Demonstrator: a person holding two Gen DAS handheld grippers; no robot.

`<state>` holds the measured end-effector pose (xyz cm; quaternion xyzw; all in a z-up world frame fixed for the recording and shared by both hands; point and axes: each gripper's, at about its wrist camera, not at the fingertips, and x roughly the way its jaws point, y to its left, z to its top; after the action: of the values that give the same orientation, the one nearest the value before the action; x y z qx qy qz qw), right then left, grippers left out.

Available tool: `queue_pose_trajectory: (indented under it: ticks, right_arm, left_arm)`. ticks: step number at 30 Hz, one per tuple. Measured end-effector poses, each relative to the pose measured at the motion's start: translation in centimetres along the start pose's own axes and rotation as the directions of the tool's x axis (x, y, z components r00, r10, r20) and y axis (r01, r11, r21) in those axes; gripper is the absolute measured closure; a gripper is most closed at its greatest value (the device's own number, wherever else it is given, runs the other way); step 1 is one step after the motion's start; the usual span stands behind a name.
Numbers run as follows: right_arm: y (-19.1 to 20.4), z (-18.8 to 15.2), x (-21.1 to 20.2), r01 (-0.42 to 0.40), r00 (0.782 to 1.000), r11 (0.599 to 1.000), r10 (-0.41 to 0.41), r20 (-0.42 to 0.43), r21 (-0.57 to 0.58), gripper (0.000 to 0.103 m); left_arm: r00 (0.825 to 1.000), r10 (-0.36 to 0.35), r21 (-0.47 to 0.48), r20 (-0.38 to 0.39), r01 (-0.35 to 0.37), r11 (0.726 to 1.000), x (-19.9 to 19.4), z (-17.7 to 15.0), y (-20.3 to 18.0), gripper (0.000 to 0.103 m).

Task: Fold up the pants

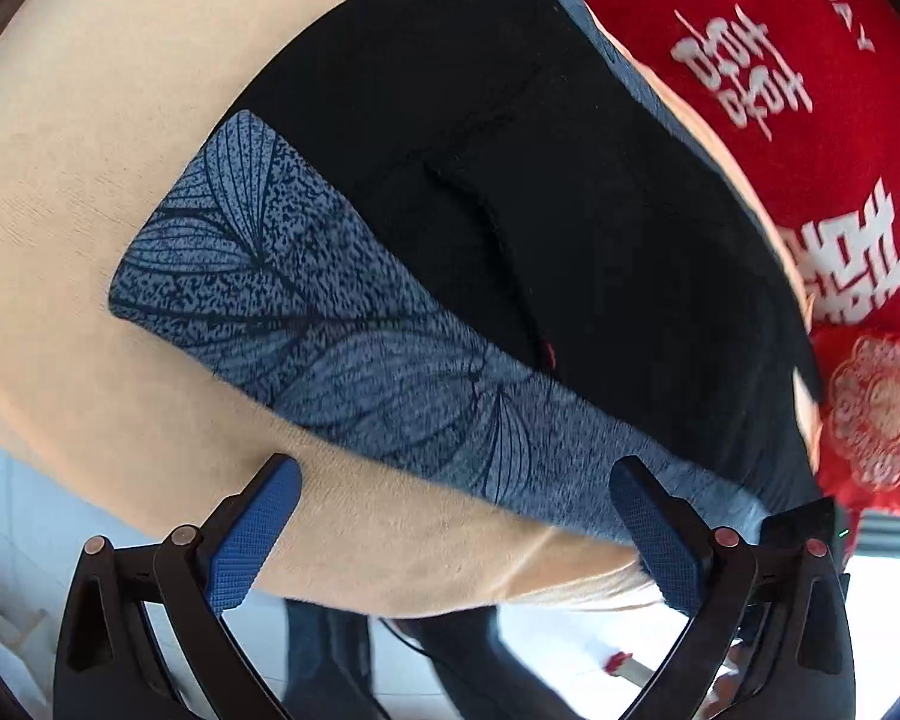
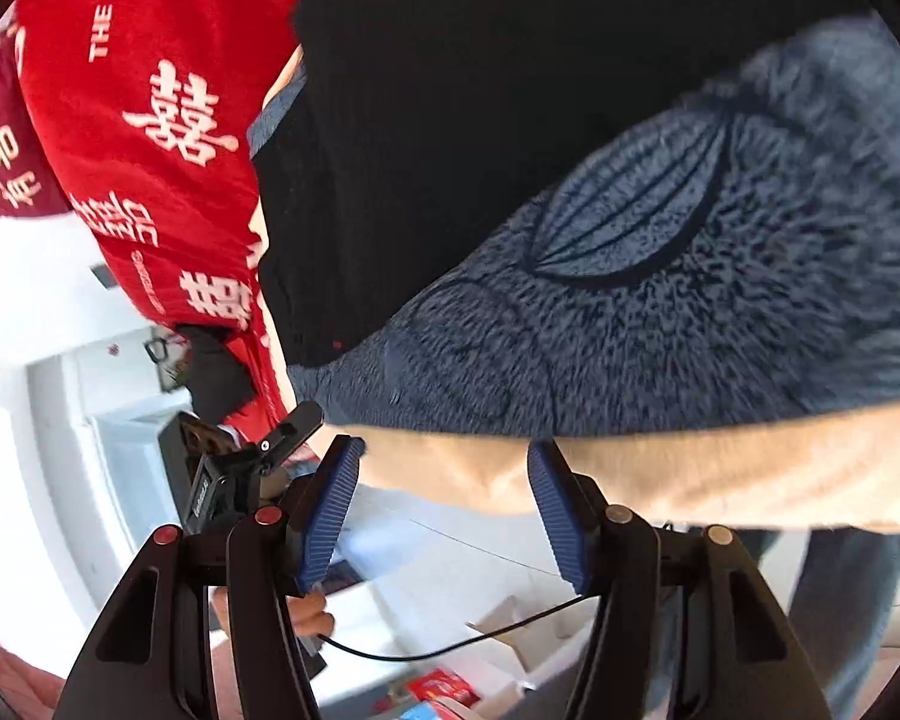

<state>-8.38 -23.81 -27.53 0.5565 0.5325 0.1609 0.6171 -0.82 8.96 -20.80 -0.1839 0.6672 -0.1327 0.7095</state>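
Left wrist view shows the pants (image 1: pixel 426 276), black with a blue leaf-print band, lying flat on the beige bed (image 1: pixel 90 150). Left gripper (image 1: pixel 456 516) and right gripper (image 2: pixel 444 510) hang released, empty. Soft, limp, light fabric; best pinched at the near printed edge.

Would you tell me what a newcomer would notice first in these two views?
First, the bright red cloth with white characters, far side of the beige surface. Next, the black pants beside it, with a blue-grey leaf-print band nearest the open left gripper and right gripper.
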Motion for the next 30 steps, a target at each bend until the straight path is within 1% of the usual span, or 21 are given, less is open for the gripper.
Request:
queue_pose_trajectory:
  ticks: [3, 5, 7, 9, 12, 13, 15, 16, 17, 18, 19, 20, 21, 22, 23, 24, 26, 27, 30]
  right_arm:
    - [-0.1, 0.4, -0.1, -0.055, 0.998, 0.998, 0.054, 0.014, 0.026, 0.039]
    - [1.1, 0.7, -0.9, -0.081, 0.996, 0.997, 0.081, 0.034, -0.006, 0.039]
    - [2.3, 1.2, -1.8, -0.104, 0.993, 0.994, 0.106, 0.054, -0.044, 0.039]
    - [3.0, 1.8, -2.4, -0.11, 0.992, 0.992, 0.114, 0.062, -0.065, 0.039]
    - [2.3, 1.5, -2.7, -0.083, 0.994, 0.995, 0.086, 0.061, -0.063, 0.039]
    - [1.8, 1.3, -3.0, -0.072, 0.995, 0.996, 0.076, 0.068, -0.051, 0.039]
    - [0.4, 0.7, -3.8, -0.068, 0.993, 0.998, 0.068, 0.098, -0.003, 0.039]
    - [-0.4, 0.6, -4.2, -0.074, 0.991, 0.997, 0.071, 0.115, 0.026, 0.039]
    - [-1.5, 0.5, -4.8, -0.087, 0.988, 0.994, 0.078, 0.136, 0.06, 0.039]
    - [-2.7, 0.4, -5.5, -0.123, 0.981, 0.986, 0.104, 0.164, 0.11, 0.041]
    - [-3.4, 0.5, -5.9, -0.171, 0.973, 0.974, 0.142, 0.182, 0.151, 0.043]
    - [-4.0, 0.6, -6.1, -0.201, 0.967, 0.961, 0.164, 0.195, 0.187, 0.058]
    - [-4.5, 0.6, -6.3, -0.235, 0.959, 0.945, 0.188, 0.21, 0.228, 0.081]
    - [-4.9, 0.6, -6.5, -0.265, 0.951, 0.928, 0.208, 0.229, 0.26, 0.091]
    - [-4.7, 0.6, -6.9, -0.269, 0.949, 0.924, 0.205, 0.24, 0.272, 0.094]
    - [-4.1, 0.5, -7.4, -0.255, 0.951, 0.931, 0.192, 0.243, 0.261, 0.095]
    - [-1.7, 0.9, -8.6, -0.196, 0.963, 0.962, 0.154, 0.219, 0.188, 0.095]
    - [-0.1, 1.3, -9.4, -0.167, 0.97, 0.976, 0.136, 0.204, 0.142, 0.095]
    - [4.3, 3.5, -11.2, -0.108, 0.979, 0.994, 0.102, 0.176, 0.024, 0.095]
  left_arm:
    - [0.999, -0.034, -0.027, 0.01, 0.034, 0.999, -0.2, 0.6, 0.2, 0.0]
    - [0.996, -0.085, -0.021, 0.026, 0.086, 0.996, -0.8, 1.2, 0.0, 0.0]
    - [0.994, -0.103, 0.0, 0.039, 0.103, 0.995, -0.9, 2.0, -1.1, 0.0]
    - [0.995, -0.092, 0.015, 0.034, 0.092, 0.996, -0.3, 2.6, -1.7, 0.0]
    - [0.997, -0.076, 0.004, 0.028, 0.076, 0.997, 0.6, 2.8, -1.4, 0.0]
    - [0.997, -0.075, 0.009, 0.032, 0.074, 0.997, 0.6, 2.7, -1.5, 0.0]
    - [0.998, -0.045, 0.018, 0.035, 0.044, 0.999, 0.8, 2.7, -1.7, 0.007]
    - [0.999, -0.034, 0.018, 0.036, 0.034, 0.999, 0.8, 2.8, -1.7, 0.008]
    - [0.999, -0.025, 0.016, 0.041, 0.025, 1.0, 0.6, 2.6, -1.3, 0.013]
    - [0.999, 0.004, 0.01, 0.047, -0.004, 1.0, 0.5, 2.8, -1.3, 0.026]
    - [0.998, 0.025, 0.006, 0.052, -0.025, 1.0, 0.3, 2.9, -1.1, 0.034]
    - [0.998, 0.033, 0.005, 0.054, -0.033, 0.999, 0.1, 2.9, -1.0, 0.053]
    - [0.998, 0.04, 0.005, 0.046, -0.04, 0.999, 0.0, 3.1, -0.9, 0.074]
    - [0.999, 0.031, 0.001, 0.028, -0.031, 1.0, -0.1, 3.4, -0.6, 0.081]
    - [1.0, 0.016, -0.009, 0.023, -0.015, 1.0, -0.4, 3.6, -0.3, 0.082]
    - [1.0, 0.004, -0.016, 0.026, -0.004, 1.0, -1.1, 3.9, -0.4, 0.082]
    - [0.999, 0.002, 0.008, 0.045, -0.002, 1.0, -2.5, 4.3, -1.3, 0.082]
    - [0.998, -0.007, 0.029, 0.069, 0.005, 1.0, -3.7, 4.7, -2.3, 0.082]
    - [0.992, -0.024, 0.062, 0.121, 0.016, 0.998, -6.1, 6.3, -4.7, 0.082]
